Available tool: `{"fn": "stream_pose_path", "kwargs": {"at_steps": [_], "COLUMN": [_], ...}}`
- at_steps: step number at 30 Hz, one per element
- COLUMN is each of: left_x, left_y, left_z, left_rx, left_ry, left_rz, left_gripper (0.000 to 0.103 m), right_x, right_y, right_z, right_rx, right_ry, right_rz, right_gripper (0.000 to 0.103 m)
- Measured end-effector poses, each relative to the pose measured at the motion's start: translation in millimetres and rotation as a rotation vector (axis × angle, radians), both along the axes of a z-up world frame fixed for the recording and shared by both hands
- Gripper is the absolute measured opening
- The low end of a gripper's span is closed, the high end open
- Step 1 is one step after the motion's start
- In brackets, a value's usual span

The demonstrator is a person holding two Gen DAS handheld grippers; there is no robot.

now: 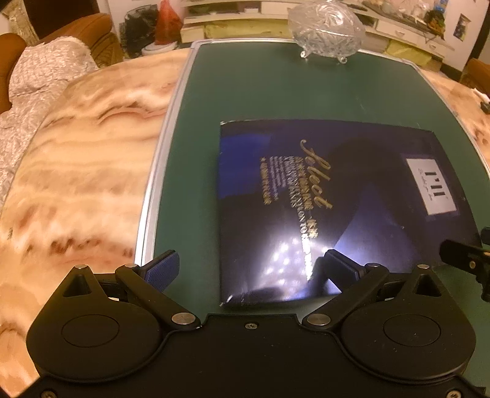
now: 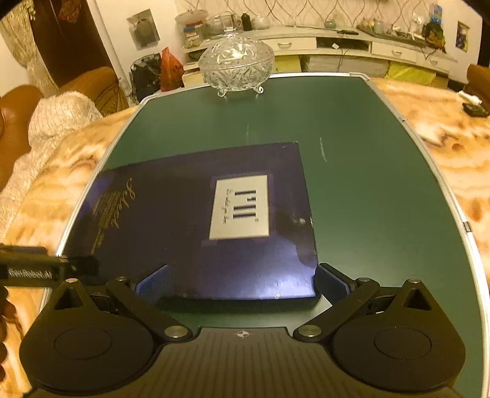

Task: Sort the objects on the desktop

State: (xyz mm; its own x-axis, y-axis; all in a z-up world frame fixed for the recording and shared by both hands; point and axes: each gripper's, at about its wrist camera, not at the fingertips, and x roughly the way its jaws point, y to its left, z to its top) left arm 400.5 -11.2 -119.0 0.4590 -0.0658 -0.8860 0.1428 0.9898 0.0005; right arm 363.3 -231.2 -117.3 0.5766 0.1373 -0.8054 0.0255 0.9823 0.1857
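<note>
A flat dark blue box with gold script and a white label lies on the green board; it also shows in the right wrist view. My left gripper is open, hovering over the box's near left part. My right gripper is open, its blue pads spread on either side of the box's near right corner; I cannot tell whether they touch it. A cut-glass lidded bowl stands at the board's far edge, also in the right wrist view.
The green board has a metal frame and lies on a marble-patterned table. A brown sofa with a white blanket is at left. A small dark object lies on the table at far right. Shelves line the back wall.
</note>
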Motion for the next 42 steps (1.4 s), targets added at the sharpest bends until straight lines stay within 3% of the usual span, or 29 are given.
{"fn": "stream_pose_path", "kwargs": {"at_steps": [11, 20, 26, 29, 42], "left_x": [19, 31, 39, 40, 35], "left_y": [1, 3, 19, 27, 30], "left_z": [-5, -11, -19, -24, -18], "left_rx": [-0.046, -0.095, -0.192, -0.278, -0.263], "left_ry": [-0.011, 0.001, 0.028, 0.06, 0.048], "left_rz": [-0.009, -0.029, -0.032, -0.023, -0.006], "left_gripper": [0.103, 0.103, 0.103, 0.096, 0.091], "right_x": [25, 38, 41, 42, 36], "right_y": [-5, -23, -27, -28, -24], "right_z": [-6, -25, -28, -29, -25], "right_rx": [-0.003, 0.095, 0.12, 0.127, 0.135], "right_ry": [-0.012, 0.038, 0.036, 0.034, 0.022], "right_rz": [-0.003, -0.033, -0.03, -0.031, -0.003], "right_gripper": [0.103, 0.103, 0.103, 0.103, 0.095]}}
